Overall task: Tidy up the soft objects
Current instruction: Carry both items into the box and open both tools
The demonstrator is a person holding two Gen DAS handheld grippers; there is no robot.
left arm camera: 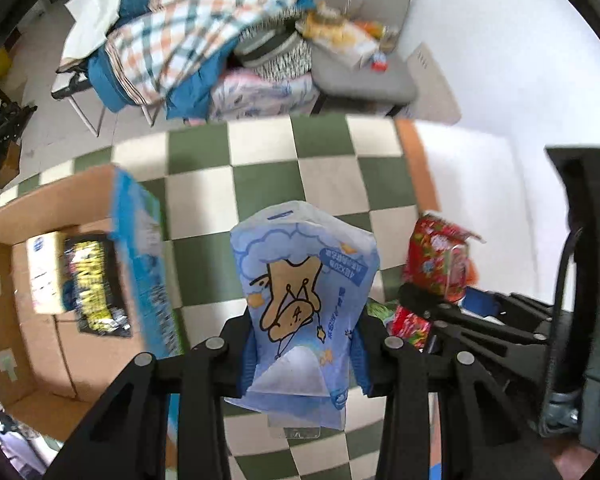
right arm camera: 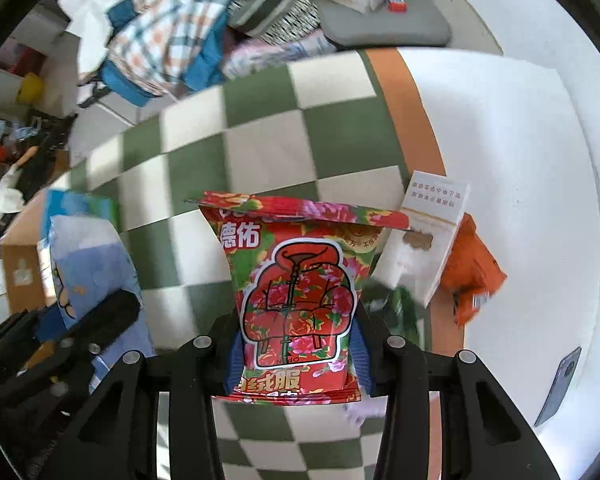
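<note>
My left gripper point(left arm camera: 302, 354) is shut on a light blue tissue pack point(left arm camera: 304, 280) with a cartoon figure, held above the checkered cloth. My right gripper point(right arm camera: 296, 354) is shut on a red floral tissue pack point(right arm camera: 296, 280), also held above the cloth. The red pack point(left arm camera: 436, 260) and right gripper show to the right in the left wrist view. The blue pack point(right arm camera: 88, 264) and left gripper show at the left in the right wrist view. An open cardboard box point(left arm camera: 16, 280) at the left holds a white pack point(left arm camera: 46, 272) and a black-and-yellow pack point(left arm camera: 94, 288).
A green-and-white checkered cloth point(right arm camera: 260, 140) covers the table. A white tissue pack point(right arm camera: 424, 240) and an orange pack point(right arm camera: 474, 272) lie at the right. A phone point(right arm camera: 560, 384) lies on the white surface. A blue box flap point(left arm camera: 140, 264) stands by the cardboard box. Chairs with laundry point(left arm camera: 172, 32) stand behind.
</note>
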